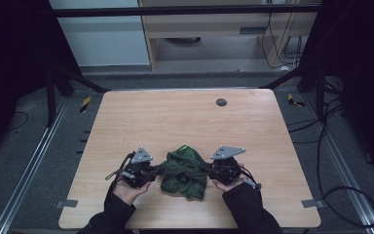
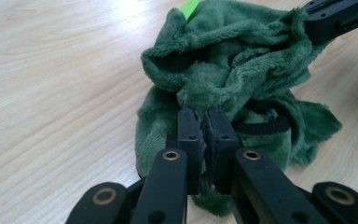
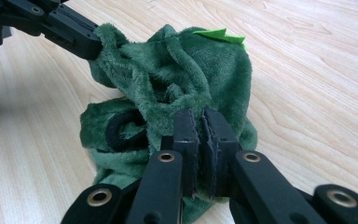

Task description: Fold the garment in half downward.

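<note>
Light wooden table (image 1: 185, 117) with rounded corners, set on a dark grey floor (image 1: 34, 161). Small dark round disc (image 1: 221, 102) near the far edge of the tabletop. 2 grey tape tabs at the near corners: (image 1: 66, 203) and (image 1: 310, 203). Metal rails (image 1: 29, 165) along both sides. Black-and-yellow markers (image 1: 85, 104) on the floor. Black cables (image 1: 331, 146) coiled at the right. Pale wooden cabinet (image 1: 214, 29) beyond the table.

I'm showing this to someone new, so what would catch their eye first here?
A crumpled green plush cloth sits near the front edge of the wooden table, with a bright green tag at its top. The left gripper and right gripper pinch it from opposite sides, jaws shut on the fabric.
</note>
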Action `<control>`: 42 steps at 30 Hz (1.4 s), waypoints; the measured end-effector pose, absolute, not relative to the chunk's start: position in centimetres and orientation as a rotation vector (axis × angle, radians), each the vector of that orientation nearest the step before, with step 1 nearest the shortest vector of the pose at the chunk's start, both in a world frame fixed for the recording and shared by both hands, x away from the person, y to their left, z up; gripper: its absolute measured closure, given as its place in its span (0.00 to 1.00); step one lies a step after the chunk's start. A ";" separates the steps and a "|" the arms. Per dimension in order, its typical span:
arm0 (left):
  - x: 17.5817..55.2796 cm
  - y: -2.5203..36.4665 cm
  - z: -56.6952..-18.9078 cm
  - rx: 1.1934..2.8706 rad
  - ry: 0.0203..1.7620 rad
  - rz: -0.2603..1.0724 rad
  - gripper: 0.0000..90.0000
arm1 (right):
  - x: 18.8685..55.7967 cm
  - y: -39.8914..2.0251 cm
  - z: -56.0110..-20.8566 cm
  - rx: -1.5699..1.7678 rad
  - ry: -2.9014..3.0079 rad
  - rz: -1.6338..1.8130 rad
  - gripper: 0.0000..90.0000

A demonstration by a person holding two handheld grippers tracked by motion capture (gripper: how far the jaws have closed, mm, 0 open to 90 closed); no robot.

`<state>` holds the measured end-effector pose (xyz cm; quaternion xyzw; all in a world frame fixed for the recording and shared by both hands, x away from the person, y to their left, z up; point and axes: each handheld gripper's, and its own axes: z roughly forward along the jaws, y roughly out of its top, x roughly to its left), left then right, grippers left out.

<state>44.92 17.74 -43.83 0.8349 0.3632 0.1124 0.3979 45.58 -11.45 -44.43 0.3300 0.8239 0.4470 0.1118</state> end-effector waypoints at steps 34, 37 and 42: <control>42.8 17.1 -46.9 2.236 0.934 0.196 0.98 | 43.2 -11.3 -47.3 0.997 2.528 1.255 0.92; 42.8 16.9 -47.1 2.243 0.931 0.189 0.98 | 43.3 -11.2 -47.6 0.998 2.537 1.242 0.92; 42.9 17.2 -46.8 2.226 0.942 0.192 0.94 | 43.3 -11.3 -47.3 1.002 2.527 1.256 0.89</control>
